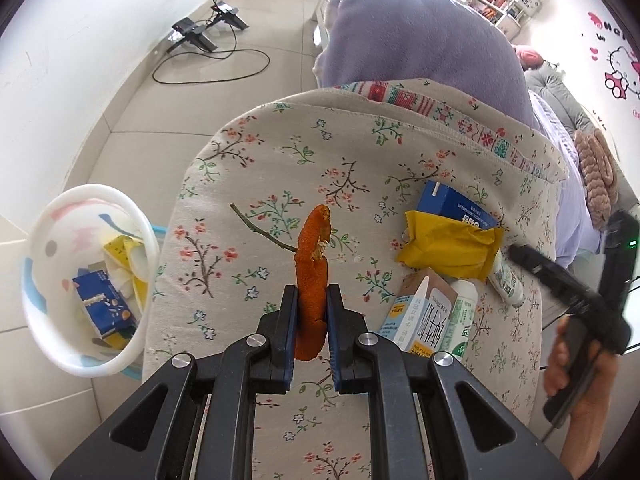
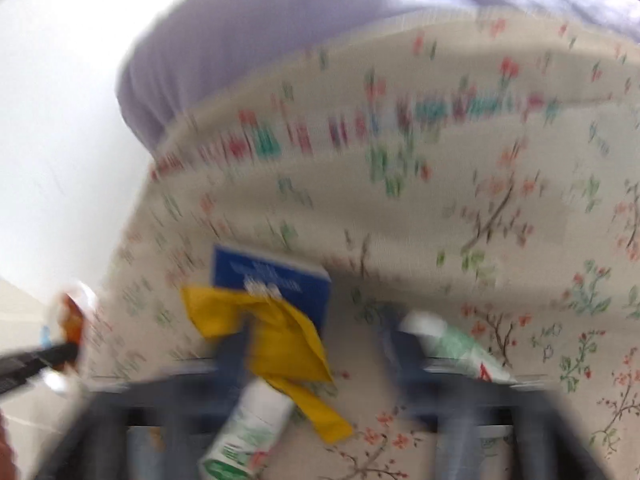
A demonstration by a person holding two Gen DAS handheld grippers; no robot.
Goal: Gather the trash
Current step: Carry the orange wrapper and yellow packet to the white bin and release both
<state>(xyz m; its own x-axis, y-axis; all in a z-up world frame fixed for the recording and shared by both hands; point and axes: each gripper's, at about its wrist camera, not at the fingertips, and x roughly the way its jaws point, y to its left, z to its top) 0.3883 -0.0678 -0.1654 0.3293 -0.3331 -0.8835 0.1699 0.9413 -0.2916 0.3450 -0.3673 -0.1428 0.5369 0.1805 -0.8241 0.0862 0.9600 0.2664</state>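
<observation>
My left gripper (image 1: 312, 308) is shut on a strip of orange peel (image 1: 310, 264), held upright above the floral cloth (image 1: 280, 152). A thin twig (image 1: 262, 228) lies just behind the peel. In the blurred right wrist view my right gripper (image 2: 316, 344) stands open. A crumpled yellow wrapper (image 2: 280, 344) lies loose between its fingers, against the left one. A blue box (image 2: 276, 276) sits behind the wrapper, and a white-and-green tube (image 2: 452, 344) lies by the right finger. The white bin (image 1: 140, 224) stands on the floor at the left with trash inside.
More litter lies at the right of the cloth: a milk carton (image 1: 416, 312), a white bottle (image 1: 464, 312) and a small tube (image 1: 506, 280). A purple blanket (image 1: 420, 32) is heaped behind. Cables and stands (image 1: 204, 36) lie on the tiled floor. A person's hand (image 1: 576, 360) holds the right tool.
</observation>
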